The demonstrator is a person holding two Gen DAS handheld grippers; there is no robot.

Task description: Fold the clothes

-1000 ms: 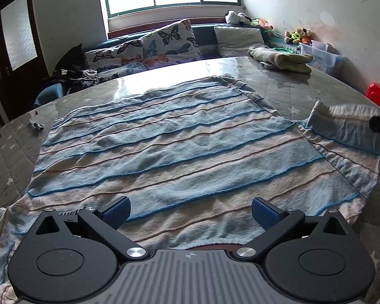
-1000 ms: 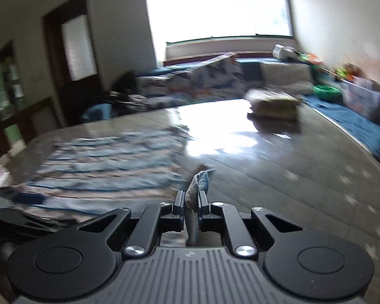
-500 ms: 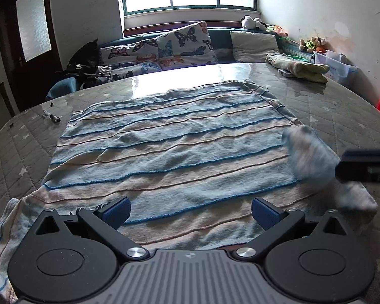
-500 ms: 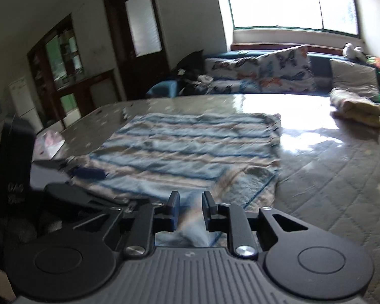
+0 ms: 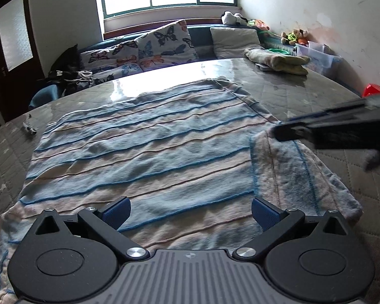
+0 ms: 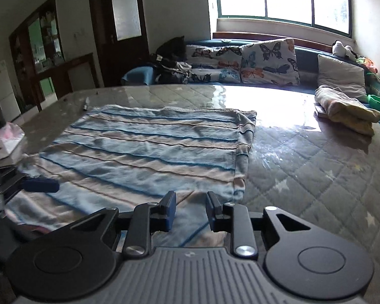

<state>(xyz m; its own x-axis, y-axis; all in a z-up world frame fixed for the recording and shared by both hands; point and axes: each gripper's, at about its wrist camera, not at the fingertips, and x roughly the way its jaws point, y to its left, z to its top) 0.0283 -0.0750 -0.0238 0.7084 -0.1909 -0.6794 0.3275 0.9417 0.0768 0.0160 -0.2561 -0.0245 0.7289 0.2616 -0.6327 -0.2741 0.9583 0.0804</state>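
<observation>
The right tool (image 6: 190, 210) has its jaws a little apart, and they have just been opening; the corner flap of the striped garment (image 6: 149, 152) lies under and between them, no longer pinched. In the left wrist view the flap (image 5: 291, 167) is laid inward over the garment's right edge, with the right tool's dark body reaching in from the right above it. The left tool (image 5: 190, 211) hangs over the near hem with its jaws wide apart, gripping nothing.

The step in hand looks like letting go of a first fold: one side turned in, the rest of the garment spread flat. The next move probably calls for lifting the right tool clear without dragging the flap back, then taking the opposite side or the near hem; the soft ribbed knit may slide or bunch, so a grip at the very edge would suit.

The garment lies across the middle of a wide bench (image 6: 316, 177) with a quilted, star-dotted cover under a glossy sheet that glares in the window light. A folded yellowish cloth (image 6: 347, 111) sits well apart at the far right. Beyond are butterfly-print cushions (image 6: 268, 60) on a blue seat under the window (image 6: 281, 0), a dark door (image 6: 124, 25), soft toys and a clear plastic bin (image 5: 314, 53) along the right wall.
</observation>
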